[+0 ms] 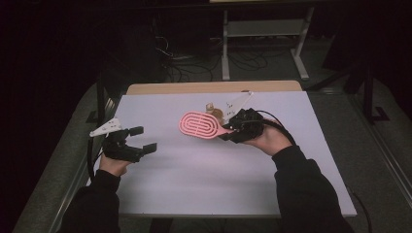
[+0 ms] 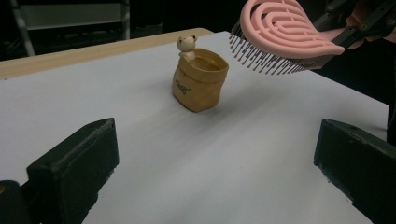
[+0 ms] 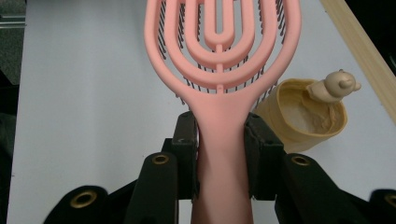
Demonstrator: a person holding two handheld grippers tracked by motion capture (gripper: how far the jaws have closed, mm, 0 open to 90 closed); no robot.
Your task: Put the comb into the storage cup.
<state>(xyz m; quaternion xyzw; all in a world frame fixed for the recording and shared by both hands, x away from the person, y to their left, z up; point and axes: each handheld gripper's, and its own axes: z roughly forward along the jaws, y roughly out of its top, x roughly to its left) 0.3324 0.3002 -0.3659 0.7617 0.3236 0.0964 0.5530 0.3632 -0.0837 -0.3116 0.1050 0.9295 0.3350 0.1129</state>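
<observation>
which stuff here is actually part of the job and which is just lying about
In the job:
- pink hairbrush, clamped by its handle in the right tool and held above the table
- tan cup with a bear figure, standing just beside the brush

Lying about:
- left tool, open and holding nothing
- metal shelf frame behind the table
- floor cables

Dim room, evenly lit white table (image 1: 194,184), soft focus
</observation>
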